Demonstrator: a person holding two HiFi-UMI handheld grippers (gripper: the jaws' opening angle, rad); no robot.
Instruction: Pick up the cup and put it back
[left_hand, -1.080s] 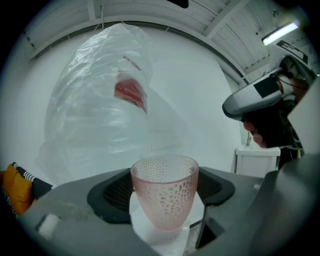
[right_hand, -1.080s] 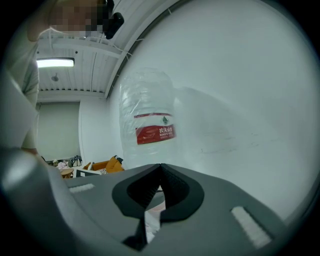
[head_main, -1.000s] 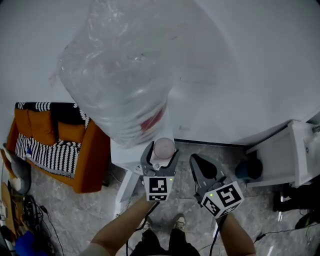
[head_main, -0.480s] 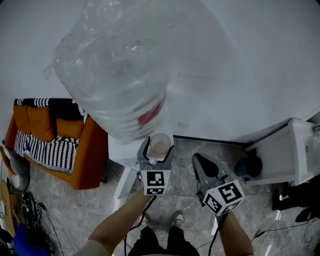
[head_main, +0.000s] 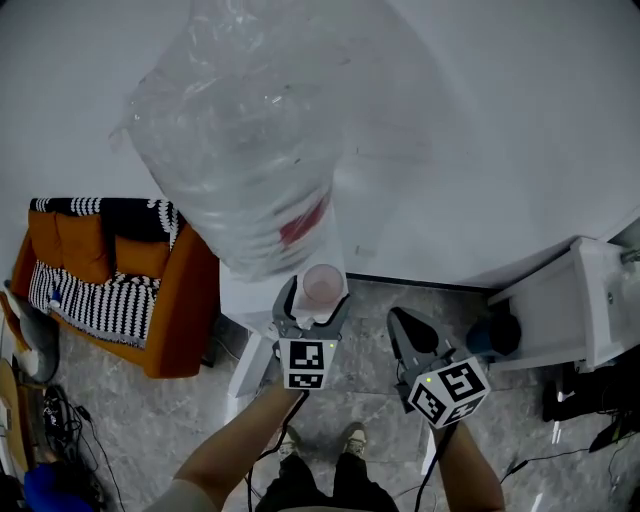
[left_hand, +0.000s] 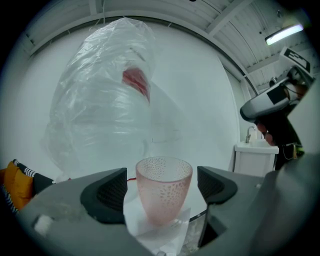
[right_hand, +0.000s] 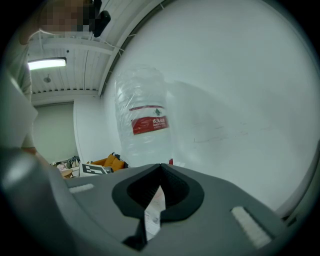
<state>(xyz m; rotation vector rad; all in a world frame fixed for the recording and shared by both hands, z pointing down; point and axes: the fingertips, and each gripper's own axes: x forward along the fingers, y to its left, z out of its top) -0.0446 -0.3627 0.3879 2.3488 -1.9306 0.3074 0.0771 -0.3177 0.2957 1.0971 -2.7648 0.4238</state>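
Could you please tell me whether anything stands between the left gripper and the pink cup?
Nothing visible does. The cup stands upright between the jaws of the left gripper, which have just been opening. A gap shows on each side, and neither pad touches it.

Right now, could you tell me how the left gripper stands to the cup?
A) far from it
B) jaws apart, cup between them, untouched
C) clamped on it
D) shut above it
B: the left gripper's jaws, which have just been opening, stand apart with a gap showing on each side of the cup.
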